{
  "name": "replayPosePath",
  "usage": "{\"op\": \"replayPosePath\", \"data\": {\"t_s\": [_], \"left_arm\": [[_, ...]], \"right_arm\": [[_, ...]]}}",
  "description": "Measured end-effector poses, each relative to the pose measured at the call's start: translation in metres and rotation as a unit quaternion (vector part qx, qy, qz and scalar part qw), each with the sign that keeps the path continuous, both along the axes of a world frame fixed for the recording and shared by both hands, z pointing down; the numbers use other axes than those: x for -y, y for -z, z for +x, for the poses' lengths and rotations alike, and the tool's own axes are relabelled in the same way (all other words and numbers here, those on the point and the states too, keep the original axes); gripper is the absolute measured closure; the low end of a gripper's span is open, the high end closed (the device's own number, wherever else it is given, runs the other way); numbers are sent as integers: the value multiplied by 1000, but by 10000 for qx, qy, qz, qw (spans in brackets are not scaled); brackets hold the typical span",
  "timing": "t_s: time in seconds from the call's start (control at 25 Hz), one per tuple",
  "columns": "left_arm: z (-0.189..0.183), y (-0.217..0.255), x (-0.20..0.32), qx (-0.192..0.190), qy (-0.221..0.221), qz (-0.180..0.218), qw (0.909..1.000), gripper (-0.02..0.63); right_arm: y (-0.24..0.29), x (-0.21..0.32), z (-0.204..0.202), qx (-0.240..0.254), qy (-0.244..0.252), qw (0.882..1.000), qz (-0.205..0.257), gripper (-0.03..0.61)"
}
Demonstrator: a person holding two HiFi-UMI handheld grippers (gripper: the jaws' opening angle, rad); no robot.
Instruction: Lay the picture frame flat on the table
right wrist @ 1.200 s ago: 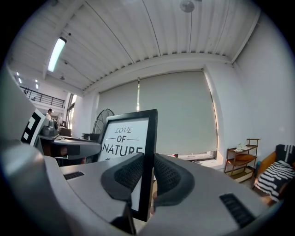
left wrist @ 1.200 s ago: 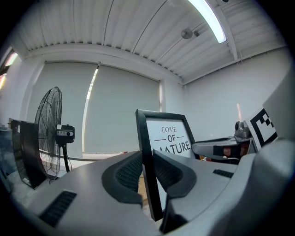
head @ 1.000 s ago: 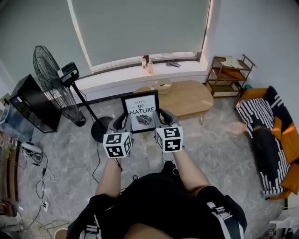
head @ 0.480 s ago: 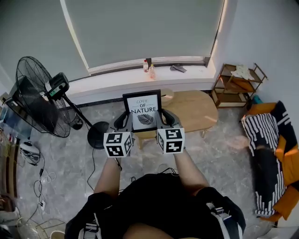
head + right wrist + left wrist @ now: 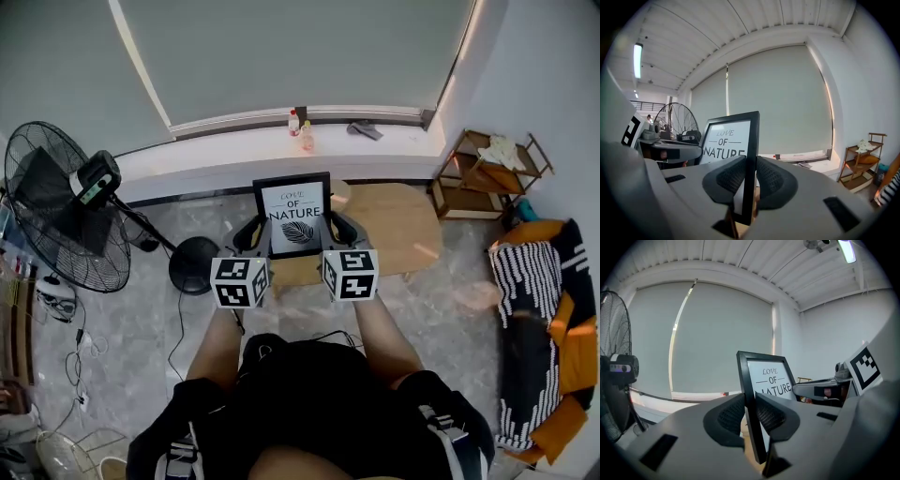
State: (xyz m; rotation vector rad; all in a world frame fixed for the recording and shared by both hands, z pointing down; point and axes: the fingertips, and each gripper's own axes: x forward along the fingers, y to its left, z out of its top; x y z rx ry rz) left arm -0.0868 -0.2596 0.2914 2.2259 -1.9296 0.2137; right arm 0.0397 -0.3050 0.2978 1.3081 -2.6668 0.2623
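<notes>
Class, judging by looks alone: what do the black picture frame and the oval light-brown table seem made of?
Black picture frame: painted wood or plastic; its even matt black shows no grain, so undecided. Oval light-brown table: probably wood or veneer, smooth finish; warm tan colour with a soft sheen.

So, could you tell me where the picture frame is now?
The picture frame is upright at the head view's centre, the left tool and right tool gripping its side edges, wooden table just behind.

Left hand-held gripper (image 5: 255, 234) and right hand-held gripper (image 5: 336, 230) reach forward, jaws clamped.
</notes>
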Motion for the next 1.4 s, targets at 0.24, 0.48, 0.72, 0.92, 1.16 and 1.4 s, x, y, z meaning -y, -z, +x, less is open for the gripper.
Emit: {"op": "replayPosePath", "data": {"t_s": [0.24,0.48,0.72,0.92,1.16,1.4], "left_arm": [[-36,-33,46,-89,-207,-383,9990,526],[-65,-66,83,-165,-440,-742,9961,526],[-85,-109,106,-249,-617,-1113,9916,525],[-96,-158,126,-493,-663,-1556,9844,523],[-100,-219,140,-569,-807,-2081,9731,525],[-100,-284,157,-621,-990,-2613,9582,525]], "right_arm": [[-33,42,-35,-108,-198,9990,-373,491],[-70,74,-62,-147,-349,9964,-763,491],[-114,94,-81,-317,-403,9912,-1221,491],[-158,111,-92,-516,-456,9848,-1595,491],[-221,120,-95,-642,-555,9729,-2151,489],[-289,131,-94,-755,-688,9573,-2703,489]]}}
